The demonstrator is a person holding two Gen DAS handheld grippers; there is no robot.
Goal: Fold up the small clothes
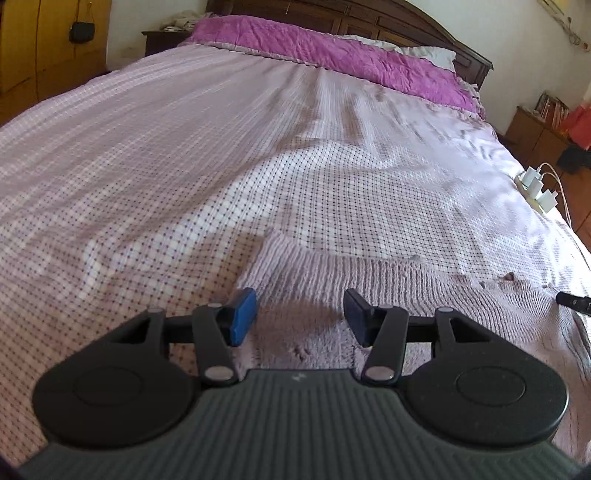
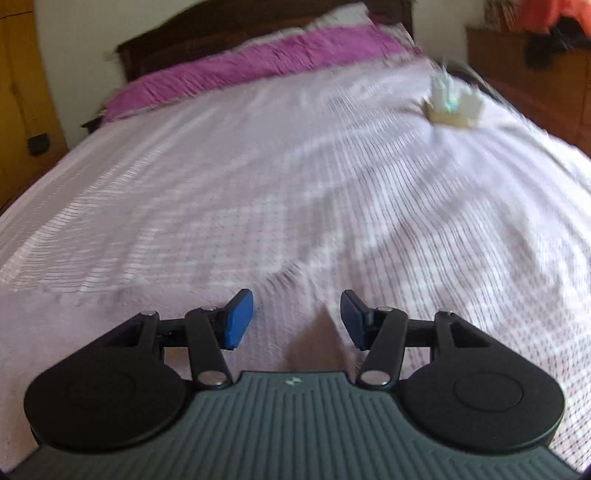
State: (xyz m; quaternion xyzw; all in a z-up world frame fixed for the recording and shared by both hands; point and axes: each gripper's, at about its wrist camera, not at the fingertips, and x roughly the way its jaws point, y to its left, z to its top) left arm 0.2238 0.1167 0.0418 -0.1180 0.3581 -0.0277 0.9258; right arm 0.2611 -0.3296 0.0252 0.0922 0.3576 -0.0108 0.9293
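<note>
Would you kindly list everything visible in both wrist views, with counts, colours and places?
knitted garment: one, pale lilac, flat on the near end of the bed
bedsheet: one, white-pink check, covering the bed
blanket: one, magenta, across the head of the bed
pillow: one, white, behind the blanket
headboard: one, dark wood, far end
power strip with chargers: one, white, right edge of the bed
left gripper: one, black with blue pads, open over the garment
right gripper: one, black with blue pads, open, nothing between its pads
</note>
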